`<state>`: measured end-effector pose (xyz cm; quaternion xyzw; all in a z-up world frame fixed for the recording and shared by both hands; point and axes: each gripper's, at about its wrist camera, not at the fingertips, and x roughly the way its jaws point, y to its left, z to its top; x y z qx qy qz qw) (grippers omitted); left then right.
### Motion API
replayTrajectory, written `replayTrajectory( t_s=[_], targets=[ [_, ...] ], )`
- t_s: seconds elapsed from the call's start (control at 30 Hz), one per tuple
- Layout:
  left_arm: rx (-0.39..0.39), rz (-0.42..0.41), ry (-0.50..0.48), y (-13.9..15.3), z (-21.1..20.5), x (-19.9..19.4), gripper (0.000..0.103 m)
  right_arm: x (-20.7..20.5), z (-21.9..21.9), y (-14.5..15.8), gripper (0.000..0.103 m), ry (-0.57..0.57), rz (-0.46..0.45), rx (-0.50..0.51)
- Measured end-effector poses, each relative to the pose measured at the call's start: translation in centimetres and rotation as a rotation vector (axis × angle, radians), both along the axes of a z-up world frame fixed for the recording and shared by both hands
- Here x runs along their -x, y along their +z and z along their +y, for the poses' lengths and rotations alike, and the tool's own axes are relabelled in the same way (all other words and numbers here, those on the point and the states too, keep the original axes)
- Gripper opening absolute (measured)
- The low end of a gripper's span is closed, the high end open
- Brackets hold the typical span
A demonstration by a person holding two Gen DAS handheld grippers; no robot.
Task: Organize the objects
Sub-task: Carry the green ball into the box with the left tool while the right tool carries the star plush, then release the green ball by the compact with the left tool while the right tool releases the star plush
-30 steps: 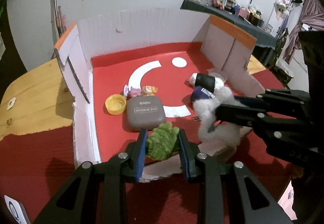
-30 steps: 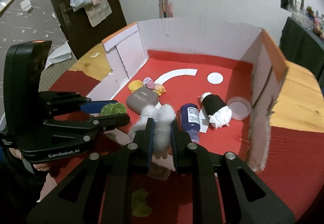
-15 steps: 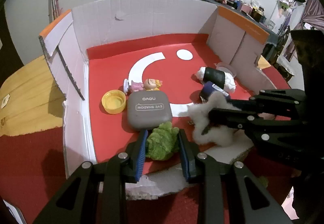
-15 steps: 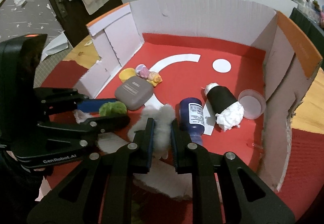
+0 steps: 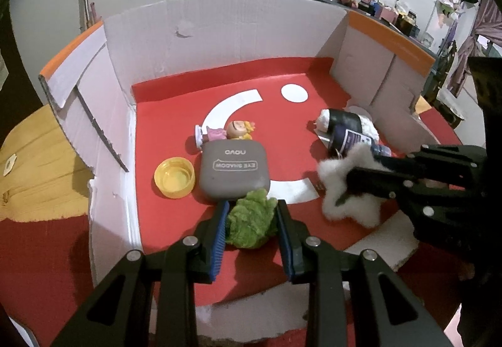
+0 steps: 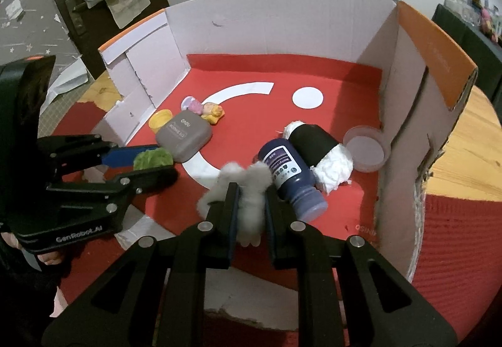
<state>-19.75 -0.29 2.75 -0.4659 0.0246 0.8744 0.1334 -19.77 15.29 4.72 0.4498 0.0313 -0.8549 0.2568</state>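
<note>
Red-floored cardboard box [image 5: 219, 42] on the bench: left claw [image 5: 251, 221] clamps the green fluffy toy [image 5: 251, 223] beside the grey eyeshadow case [image 5: 233, 173], right claw [image 6: 249, 209] pinches the white fluffy toy [image 6: 248, 187] by the blue bottle [image 6: 290, 174]. Best to lower each onto bare red floor before letting go.

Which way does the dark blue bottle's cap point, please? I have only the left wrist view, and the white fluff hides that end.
Observer: The dark blue bottle lies on its side, with its cap toward the open near side of the cardboard box, just right of the right gripper.
Operator: Thank you. What lies between the bottle and the right wall?
Observer: A black roll stuffed with white wadding lies against the bottle, and a clear round lid sits at the wall.
Operator: Do both right pads grip the fluff?
Observer: Yes, they pinch the white fluffy piece from both sides.
</note>
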Motion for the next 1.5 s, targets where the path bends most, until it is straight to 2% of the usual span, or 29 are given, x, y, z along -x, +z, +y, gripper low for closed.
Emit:
replayTrajectory(
  t_s=[0.6, 0.73, 0.9, 1.2, 1.3, 1.5],
  targets=[
    [0.006, 0.018, 0.015, 0.0, 0.1, -0.1, 0.033, -0.1, 0.0, 0.1, 0.016, -0.004, 0.014, 0.003],
    [0.006, 0.026, 0.022, 0.1, 0.1, -0.3, 0.036, -0.3, -0.1, 0.1, 0.016, -0.002, 0.027, -0.005],
    [0.012, 0.043, 0.021, 0.4, 0.3, -0.7, 0.046, -0.7, -0.1, 0.2, 0.017, 0.001, 0.040, -0.012],
    [0.006, 0.050, 0.031, 0.9, 0.1, -1.2, 0.049, -1.2, 0.0, 0.6, 0.020, -0.005, 0.056, -0.020],
    [0.008, 0.060, 0.034, 1.2, 0.0, -1.5, 0.055, -1.4, 0.0, 0.7, 0.021, -0.005, 0.061, -0.020],
    [0.005, 0.077, 0.040, 1.9, -0.3, -2.3, 0.057, -2.0, -0.1, 1.1, 0.021, -0.004, 0.075, -0.017]
  ],
)
